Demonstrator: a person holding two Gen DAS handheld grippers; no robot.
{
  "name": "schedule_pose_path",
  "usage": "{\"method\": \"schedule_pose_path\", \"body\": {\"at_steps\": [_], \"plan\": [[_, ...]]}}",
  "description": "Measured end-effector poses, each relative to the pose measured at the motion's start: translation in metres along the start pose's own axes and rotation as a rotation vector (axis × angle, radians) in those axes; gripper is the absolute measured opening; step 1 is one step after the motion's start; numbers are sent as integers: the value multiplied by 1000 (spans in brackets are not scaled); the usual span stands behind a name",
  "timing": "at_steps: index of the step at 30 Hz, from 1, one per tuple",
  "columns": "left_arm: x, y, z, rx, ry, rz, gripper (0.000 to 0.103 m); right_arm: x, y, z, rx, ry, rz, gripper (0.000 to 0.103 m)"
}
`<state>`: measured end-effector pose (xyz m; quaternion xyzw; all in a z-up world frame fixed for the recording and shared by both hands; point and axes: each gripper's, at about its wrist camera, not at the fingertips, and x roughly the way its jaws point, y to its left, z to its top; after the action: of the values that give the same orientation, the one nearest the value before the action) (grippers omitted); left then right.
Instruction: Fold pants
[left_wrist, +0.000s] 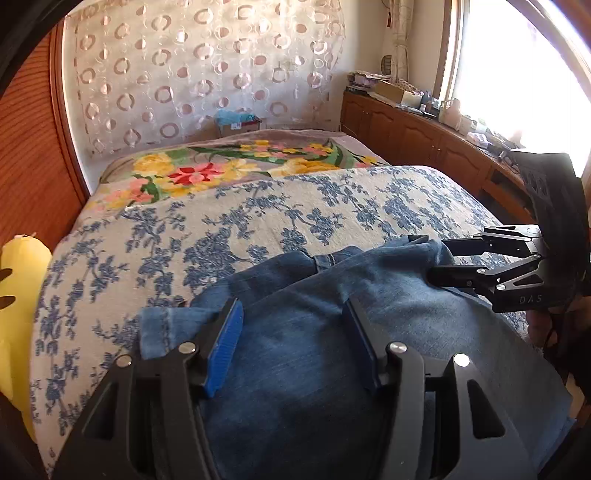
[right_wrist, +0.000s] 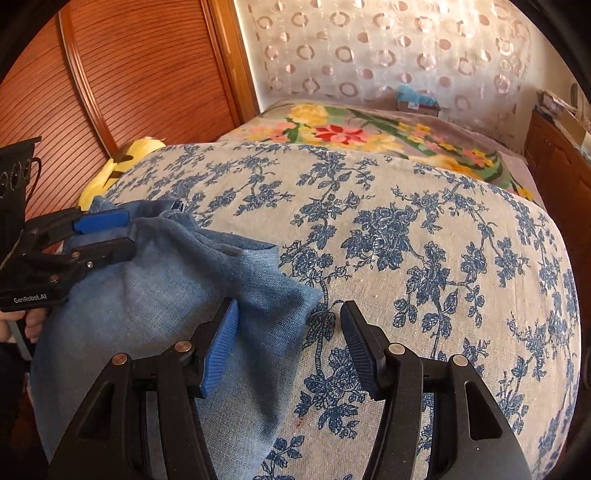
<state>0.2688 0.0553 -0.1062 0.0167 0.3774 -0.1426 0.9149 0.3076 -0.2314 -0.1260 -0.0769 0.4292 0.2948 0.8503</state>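
While both grippers' fingers (left_wrist: 225, 343) stand spread (nothing pinched), faded blue denim pants (left_wrist: 295, 317) beneath them risk bunching if grabbed unevenly.

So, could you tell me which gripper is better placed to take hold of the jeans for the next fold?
Probably the left. The left gripper stands open directly over the jeans, denim between its fingers. The right gripper is open at the jeans' corner, with one finger over the bedspread.
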Motion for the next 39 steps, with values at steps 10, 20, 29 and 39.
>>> {"method": "schedule_pose_path", "body": {"at_steps": [10, 20, 29, 39], "plan": [[-53, 40, -14, -87, -57, 61, 56, -4, -1, -5, 38, 12, 75, 57], [-68, 57, -32, -123, -69, 94, 56, -25, 1, 2, 45, -35, 126, 3], [-84, 49, -36, -111, -95, 73, 56, -46, -13, 2, 75, -44, 31, 9], [-97, 2, -32, -51, -110, 21, 56, -84, -1, -30, 77, -70, 38, 40]]}}
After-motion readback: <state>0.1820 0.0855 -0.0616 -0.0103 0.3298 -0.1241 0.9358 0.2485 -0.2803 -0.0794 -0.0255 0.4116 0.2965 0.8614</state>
